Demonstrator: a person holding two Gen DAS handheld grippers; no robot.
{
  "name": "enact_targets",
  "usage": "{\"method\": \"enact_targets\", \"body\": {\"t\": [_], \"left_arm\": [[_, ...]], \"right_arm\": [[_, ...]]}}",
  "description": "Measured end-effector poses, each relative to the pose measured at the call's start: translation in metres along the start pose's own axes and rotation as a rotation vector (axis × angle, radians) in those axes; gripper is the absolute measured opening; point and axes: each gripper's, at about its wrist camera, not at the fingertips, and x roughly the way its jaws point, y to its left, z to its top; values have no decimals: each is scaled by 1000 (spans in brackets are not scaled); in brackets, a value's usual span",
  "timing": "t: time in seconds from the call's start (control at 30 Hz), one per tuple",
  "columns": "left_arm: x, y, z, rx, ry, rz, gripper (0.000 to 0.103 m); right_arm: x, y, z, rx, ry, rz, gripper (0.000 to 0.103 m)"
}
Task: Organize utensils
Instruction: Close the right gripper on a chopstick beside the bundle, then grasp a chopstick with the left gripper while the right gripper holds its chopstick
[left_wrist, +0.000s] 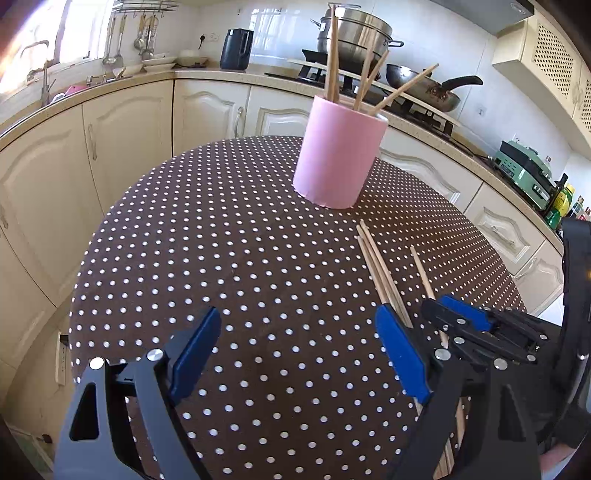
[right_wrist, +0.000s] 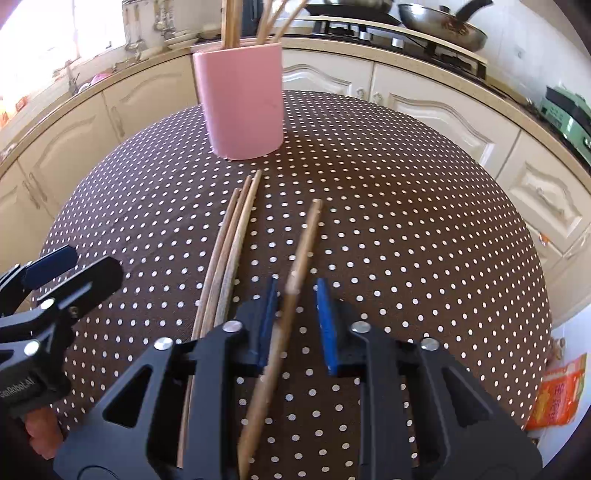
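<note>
A pink holder cup stands upright on the round brown polka-dot table with several wooden chopsticks in it; it also shows in the right wrist view. Three loose chopsticks lie together on the cloth, and also show in the left wrist view. A single chopstick lies between my right gripper's open blue pads, not clamped. My left gripper is open and empty, left of the loose chopsticks. The right gripper also shows in the left wrist view.
Cream kitchen cabinets curve around behind the table. A stove with a steel pot and a frying pan sits behind the cup. A dark kettle and sink are at the back left. An orange packet lies on the floor to the right.
</note>
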Motion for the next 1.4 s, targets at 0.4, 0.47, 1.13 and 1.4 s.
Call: {"method": "enact_targets", "body": {"t": [0.4, 0.47, 1.13, 1.4], "left_arm": [[12, -36, 4, 50, 50, -4, 85], [14, -40, 4, 61, 60, 3, 85], [42, -72, 6, 155, 156, 244, 85], [57, -80, 17, 140, 203, 299, 85]], "right_arm": [[-13, -34, -10, 139, -33, 191, 6], [-16, -40, -10, 164, -42, 223, 6], [-34, -83, -11, 278, -128, 318, 6], [-34, -87, -11, 303, -121, 321, 6]]}}
